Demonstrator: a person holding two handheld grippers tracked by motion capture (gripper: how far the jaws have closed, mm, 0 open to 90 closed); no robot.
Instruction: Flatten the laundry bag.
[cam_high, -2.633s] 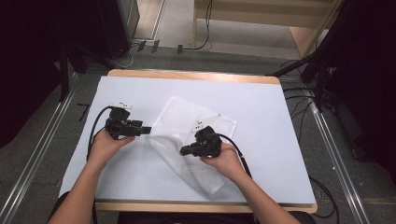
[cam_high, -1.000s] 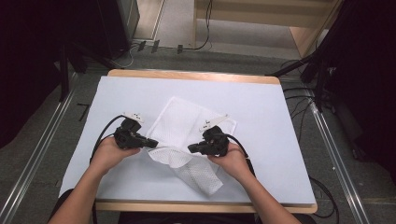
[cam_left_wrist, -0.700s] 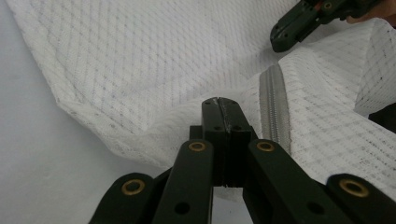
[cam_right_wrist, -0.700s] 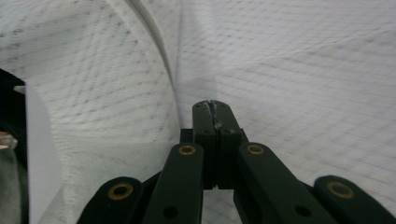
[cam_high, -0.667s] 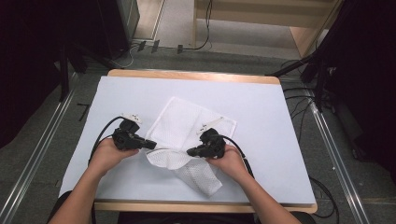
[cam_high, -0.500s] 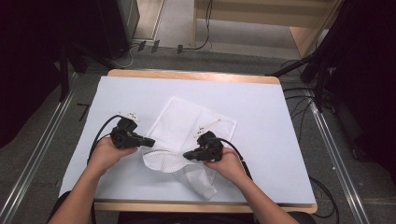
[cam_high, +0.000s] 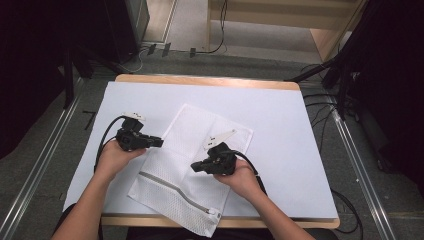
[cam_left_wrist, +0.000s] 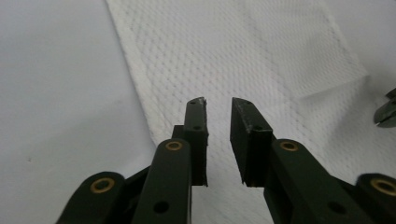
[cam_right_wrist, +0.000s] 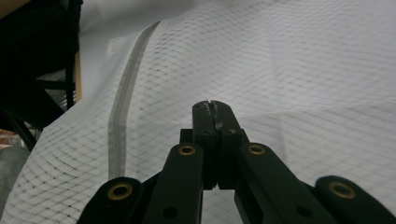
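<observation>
Left claw (cam_left_wrist: 218, 103) just parted, empty above white mesh bag (cam_high: 187, 165); right claw (cam_right_wrist: 215, 106) together over the mesh

Bare table (cam_high: 280, 115) all around the mesh bag (cam_high: 200, 145)

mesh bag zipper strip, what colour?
Grey, against the white mesh bag. The zipper strip shows best in the right gripper view.

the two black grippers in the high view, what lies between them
In the high view, only the white mesh laundry bag lies flat between the left gripper and the right gripper; nothing else sits on that stretch.
</observation>
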